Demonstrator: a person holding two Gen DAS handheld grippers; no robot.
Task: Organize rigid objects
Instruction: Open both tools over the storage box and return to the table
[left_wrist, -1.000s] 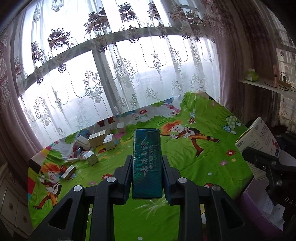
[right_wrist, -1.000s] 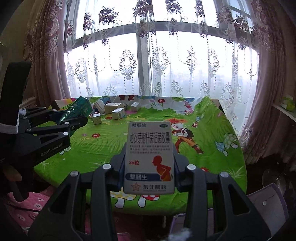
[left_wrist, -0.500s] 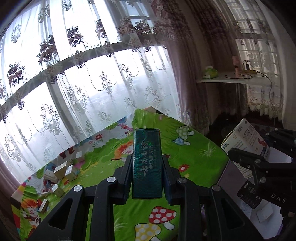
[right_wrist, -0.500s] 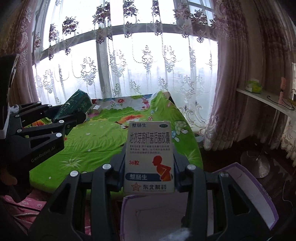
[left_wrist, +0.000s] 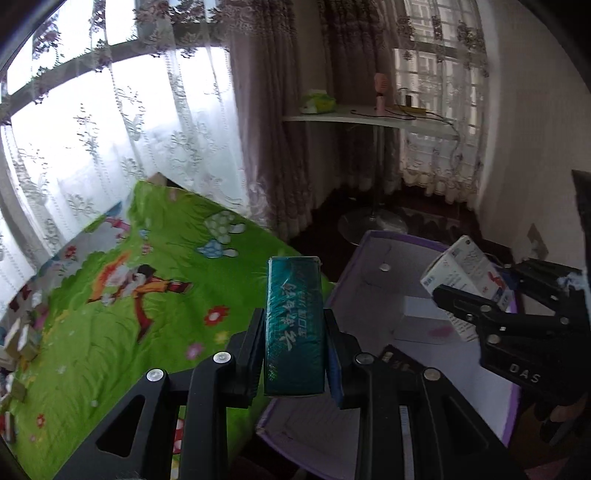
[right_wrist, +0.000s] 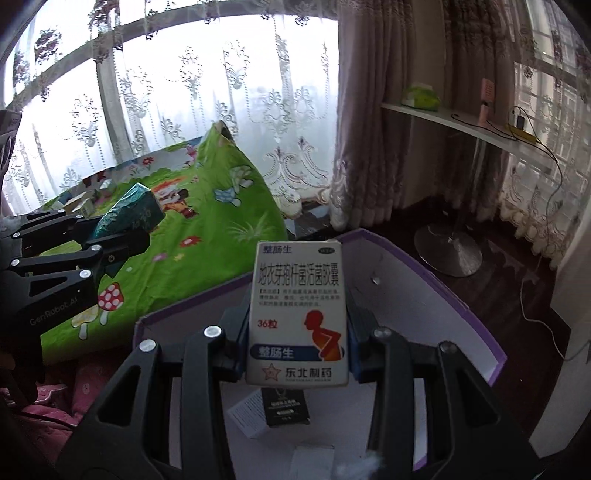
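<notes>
- Left wrist view: left claw (left_wrist: 294, 349) was pinching a teal box (left_wrist: 294, 325) by its long sides, the box standing out over the near edge of the purple-rimmed box (left_wrist: 513, 406).
  - Right claw (left_wrist: 456, 295) appeared at the right of this view, over the same container, clamped on a white medicine box (left_wrist: 463, 273).
  - Only this view showed the stray small cartons (left_wrist: 20, 339) at the far left of the green cartoon-printed surface (left_wrist: 122, 332); they were blurred, so their count was uncertain.
- Right wrist view: right claw (right_wrist: 297, 332) was pinching the white medicine box (right_wrist: 298, 314) face-on, above the white floor of the purple-rimmed box (right_wrist: 491, 354).
  - Only this view showed a black carton (right_wrist: 286, 406) and a white carton (right_wrist: 247, 413) lying on that floor, directly under the held box.
  - Left claw (right_wrist: 125, 236) with the teal box (right_wrist: 129, 214) sat at the left, seemingly above the surface (right_wrist: 207, 229) rather than the container.
- Handling judgement: the step appeared to be depositing both boxes. Best done by lowering each close to the floor before release, setting the white medicine box beside the black carton rather than on it, and bringing the teal box fully inside the rim first.
</notes>
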